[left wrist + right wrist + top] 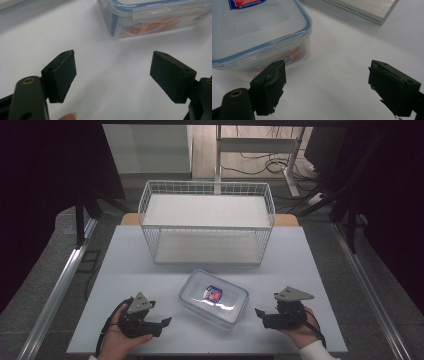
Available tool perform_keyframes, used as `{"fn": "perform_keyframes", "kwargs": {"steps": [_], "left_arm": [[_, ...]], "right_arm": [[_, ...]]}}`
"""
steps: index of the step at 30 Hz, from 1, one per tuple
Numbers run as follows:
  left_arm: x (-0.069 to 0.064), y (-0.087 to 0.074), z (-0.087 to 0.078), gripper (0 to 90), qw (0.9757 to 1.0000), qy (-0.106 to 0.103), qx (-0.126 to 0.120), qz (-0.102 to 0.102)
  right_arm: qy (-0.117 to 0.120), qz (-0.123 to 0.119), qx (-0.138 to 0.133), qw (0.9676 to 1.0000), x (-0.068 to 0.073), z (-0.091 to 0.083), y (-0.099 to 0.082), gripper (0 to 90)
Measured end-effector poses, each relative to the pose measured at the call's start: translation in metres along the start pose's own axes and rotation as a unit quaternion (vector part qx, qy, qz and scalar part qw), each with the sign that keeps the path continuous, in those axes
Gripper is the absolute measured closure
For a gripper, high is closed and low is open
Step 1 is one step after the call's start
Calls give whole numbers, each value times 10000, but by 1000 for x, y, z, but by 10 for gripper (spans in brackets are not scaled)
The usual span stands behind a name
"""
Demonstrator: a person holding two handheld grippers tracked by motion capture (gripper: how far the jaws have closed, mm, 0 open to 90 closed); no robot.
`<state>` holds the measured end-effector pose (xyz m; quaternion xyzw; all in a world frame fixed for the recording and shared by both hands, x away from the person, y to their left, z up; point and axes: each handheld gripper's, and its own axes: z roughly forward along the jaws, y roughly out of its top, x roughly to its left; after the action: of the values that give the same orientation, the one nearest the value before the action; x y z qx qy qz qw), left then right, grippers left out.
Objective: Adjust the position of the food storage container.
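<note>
1. Container (214, 297), clear plastic with a blue-sealed lid and a red-and-blue label, is flanked by both hand-held grippers; neither is touching it.
2. Left hand-held gripper (162, 324): jaws are spread wide with nothing between them; in the left gripper view (113, 75) bare bench is seen between the pads, the container a little ahead.
3. Right hand-held gripper (261, 316): jaws likewise stand apart and empty; in the right gripper view (325, 86) the container's corner (262, 37) is seen just beyond one pad, not touched.
4. Container is resting on the white bench (125, 270), lid on, between the two hands and near the front edge.
5. Wire basket (207, 222), white, two-tiered, is seen farther back on the bench, well apart from the container.
6. Progress, judged: nothing is grasped yet; the work appears to be at its start, the approach and grip on the container still to be made.
</note>
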<state>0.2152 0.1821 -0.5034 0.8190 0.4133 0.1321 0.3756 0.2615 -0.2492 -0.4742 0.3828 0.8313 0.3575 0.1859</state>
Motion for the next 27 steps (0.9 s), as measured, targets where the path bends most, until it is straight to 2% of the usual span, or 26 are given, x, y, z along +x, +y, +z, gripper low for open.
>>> {"fn": "perform_keyframes", "kwargs": {"steps": [14, 27], "left_arm": [[2, -1, -4, 207, 10000, 26, -87, -34], [6, -1, -6, 207, 9999, 44, -119, -81]], "right_arm": [[41, -32, 49, 10000, 0, 1, 0, 168], [81, 98, 36, 9999, -3, -1, 2, 223]]}}
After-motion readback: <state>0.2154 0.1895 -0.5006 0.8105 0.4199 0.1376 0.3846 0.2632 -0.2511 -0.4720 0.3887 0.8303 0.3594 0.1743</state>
